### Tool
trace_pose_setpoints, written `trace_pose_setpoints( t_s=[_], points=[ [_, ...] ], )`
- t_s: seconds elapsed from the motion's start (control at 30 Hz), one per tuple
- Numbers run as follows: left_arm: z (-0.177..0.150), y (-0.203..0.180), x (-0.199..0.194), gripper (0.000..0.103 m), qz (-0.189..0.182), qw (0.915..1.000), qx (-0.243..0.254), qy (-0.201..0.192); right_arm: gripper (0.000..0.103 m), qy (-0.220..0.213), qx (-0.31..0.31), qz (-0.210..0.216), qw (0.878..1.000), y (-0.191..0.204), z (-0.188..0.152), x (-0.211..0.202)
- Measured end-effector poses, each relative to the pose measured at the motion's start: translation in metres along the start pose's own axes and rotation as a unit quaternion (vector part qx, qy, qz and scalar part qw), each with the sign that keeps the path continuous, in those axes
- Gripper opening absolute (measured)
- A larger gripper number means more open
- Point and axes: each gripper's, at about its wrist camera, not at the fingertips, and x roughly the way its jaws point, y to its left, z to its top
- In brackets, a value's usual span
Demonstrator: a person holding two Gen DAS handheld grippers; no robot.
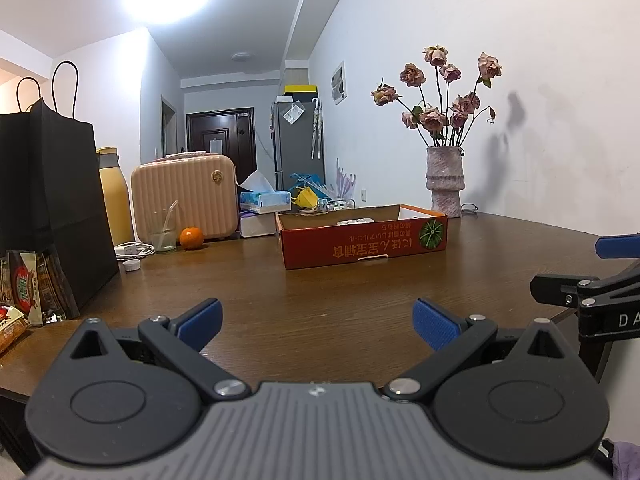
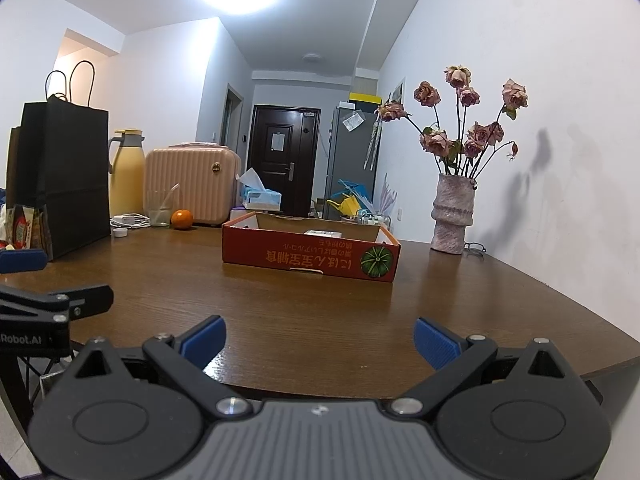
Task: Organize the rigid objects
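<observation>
A shallow red cardboard box (image 1: 362, 242) (image 2: 310, 258) with a green pumpkin print sits mid-table; a white flat item (image 1: 355, 221) (image 2: 323, 233) lies inside it, mostly hidden by the wall. My left gripper (image 1: 318, 326) hovers low over the near table edge, open and empty. My right gripper (image 2: 320, 342) is level with it at the near edge, also open and empty. Each shows at the side of the other's view: right gripper (image 1: 588, 280), left gripper (image 2: 36, 284). An orange (image 1: 191, 237) (image 2: 182, 219) and a white cap (image 1: 131, 265) (image 2: 119, 232) lie far left.
A black paper bag (image 1: 48, 200) (image 2: 66, 176), snack packets (image 1: 28, 288), a yellow flask (image 2: 126, 178), a glass (image 1: 163, 232), a pink case (image 1: 184, 196) and a tissue box (image 1: 265, 201) line the left and back. A vase of dried roses (image 1: 445, 180) (image 2: 454, 216) and glasses (image 2: 475, 248) stand at right by the wall.
</observation>
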Motion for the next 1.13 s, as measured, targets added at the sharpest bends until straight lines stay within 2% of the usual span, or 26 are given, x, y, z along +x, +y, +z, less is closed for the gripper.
trace_pose_setpoints(
  t_s=[0.97,1.07,1.13],
  points=[
    [-0.0028,0.0016,0.001,0.103,-0.006,1.0,-0.002,0.004,0.101,0.004,0.002,-0.003,1.0,-0.0001,-0.0027,0.0009],
    [-0.0046,0.0022,-0.0002,0.103,0.002,1.0,-0.006,-0.001,0.101,0.005,0.004,-0.002,1.0,-0.0004,-0.0031,0.0016],
    [-0.0059,0.0027,0.0011,0.103,-0.008,0.9999,-0.006,0.004,0.101,0.004,0.008,-0.002,1.0,-0.0008,-0.0032,0.0024]
  ],
)
